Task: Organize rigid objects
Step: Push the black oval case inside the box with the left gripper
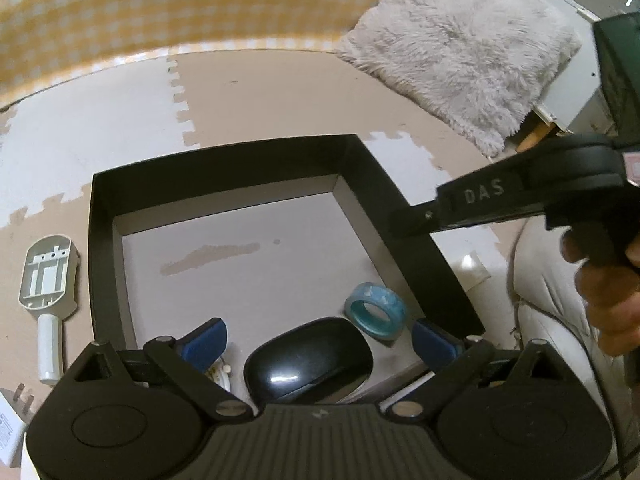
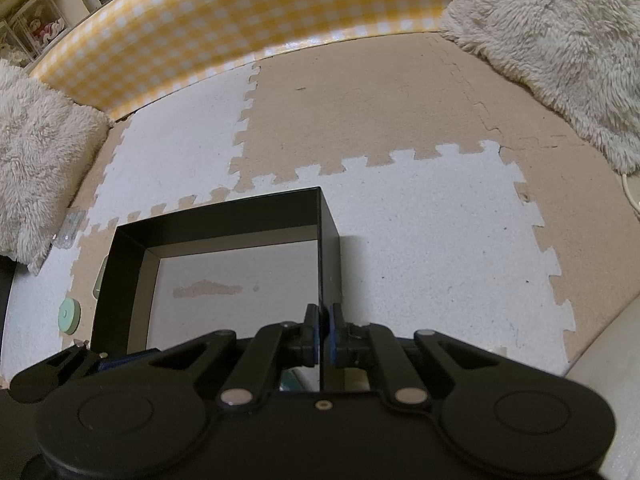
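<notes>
Box (image 1: 400, 216), black, open-topped, sitting on foam puzzle mat (image 2: 440, 240). Inside, lying at 6 o'clock in left wrist view: black mouse (image 1: 308, 360), with teal tape ring (image 1: 376, 316) just beside it at 2 o'clock. Left gripper (image 1: 318, 340) hovering over box interior, jaws spread wide, straddling mouse without touching, blue pads (image 1: 208, 338) clear on both sides. Right gripper (image 2: 321, 334) pinching box's right wall, jaws pressed together on the thin edge; same gripper showing at 3 o'clock in left wrist view. White plastic handle piece (image 1: 50, 292) lying outside box at 9 o'clock. Fluffy cushion (image 1: 460, 48) sitting at 1 o'clock. Yellow checked barrier (image 2: 240, 24) running along 12 o'clock.
</notes>
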Motion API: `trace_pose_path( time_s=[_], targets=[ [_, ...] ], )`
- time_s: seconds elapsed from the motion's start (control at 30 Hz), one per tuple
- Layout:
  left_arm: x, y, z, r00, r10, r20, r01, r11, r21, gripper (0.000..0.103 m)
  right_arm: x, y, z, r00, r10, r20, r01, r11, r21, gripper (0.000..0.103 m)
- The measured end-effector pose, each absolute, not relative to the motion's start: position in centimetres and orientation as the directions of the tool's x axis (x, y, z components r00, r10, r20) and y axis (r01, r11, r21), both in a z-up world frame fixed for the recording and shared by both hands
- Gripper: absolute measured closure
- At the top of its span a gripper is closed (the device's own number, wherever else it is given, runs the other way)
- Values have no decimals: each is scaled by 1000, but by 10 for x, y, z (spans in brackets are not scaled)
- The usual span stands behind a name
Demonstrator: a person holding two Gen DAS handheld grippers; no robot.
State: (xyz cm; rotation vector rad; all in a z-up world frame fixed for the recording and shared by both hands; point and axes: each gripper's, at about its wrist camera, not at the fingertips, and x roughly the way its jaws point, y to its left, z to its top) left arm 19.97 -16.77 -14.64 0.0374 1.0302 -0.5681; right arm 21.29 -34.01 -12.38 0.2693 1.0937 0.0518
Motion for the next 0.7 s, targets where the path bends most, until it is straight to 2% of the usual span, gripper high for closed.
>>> trace_pose_path(
  time_s=[0.13, 0.4, 0.53, 0.7],
  targets=[
    [210, -177, -151, 392, -391, -833, 474, 862, -181, 2, 213, -340, -124, 460, 169, -872, 89, 968, 234, 98],
    [224, -191, -166, 366, -405, -838, 455, 863, -219, 2, 213, -341, -124, 459, 175, -871, 91, 966, 242, 97],
    [221, -177, -156, 375, -422, -825, 453, 860, -234, 2, 214, -342, -124, 459, 181, -870, 92, 964, 250, 97],
    [227, -167, -137, 393, -380, -837, 505, 850, -149, 2, 214, -341, -125, 458, 182, -870, 94, 963, 251, 97]
  ],
)
